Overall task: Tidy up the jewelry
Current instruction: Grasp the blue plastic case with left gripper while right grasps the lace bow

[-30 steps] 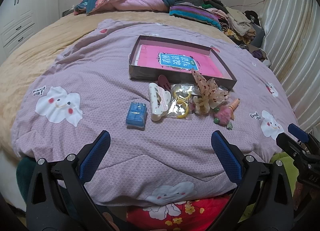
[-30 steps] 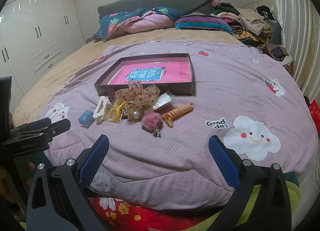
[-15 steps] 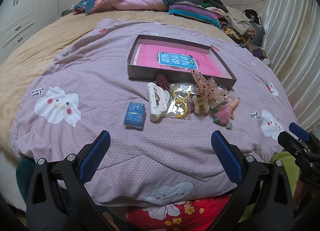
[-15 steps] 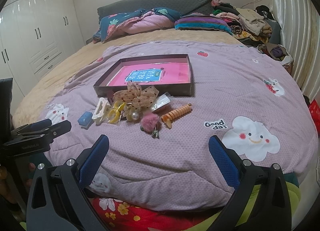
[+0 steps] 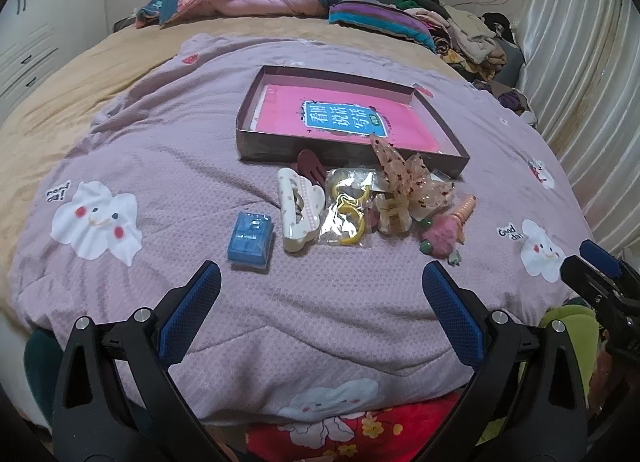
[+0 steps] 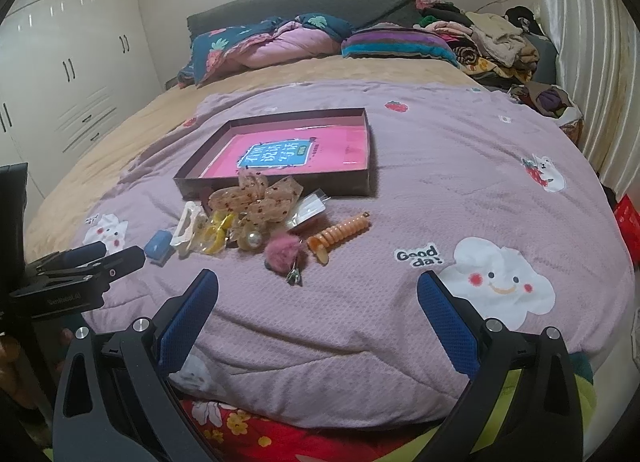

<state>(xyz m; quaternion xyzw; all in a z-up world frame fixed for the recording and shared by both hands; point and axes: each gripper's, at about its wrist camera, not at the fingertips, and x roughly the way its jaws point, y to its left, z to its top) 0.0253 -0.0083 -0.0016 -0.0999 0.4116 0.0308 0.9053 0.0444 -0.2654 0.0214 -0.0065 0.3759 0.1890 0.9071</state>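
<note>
We hold left gripper (image 5: 320, 294) and right gripper (image 6: 318, 302) with jaws spread, empty. Hair clips (image 5: 300, 214) and bow (image 6: 260, 198) piled on bed (image 6: 440, 190), ahead of jaws, just before tray (image 5: 352, 154).

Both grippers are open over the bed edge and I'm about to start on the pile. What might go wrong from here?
1. The ribbon bow lies over other pieces and against the box wall, so lifting it may drag neighbours.
2. The clear packet of yellow hoops lies flat on the soft quilt; fingers may pinch fabric too.
3. The orange coil tie touches the pink pompom and could snag it.
</note>
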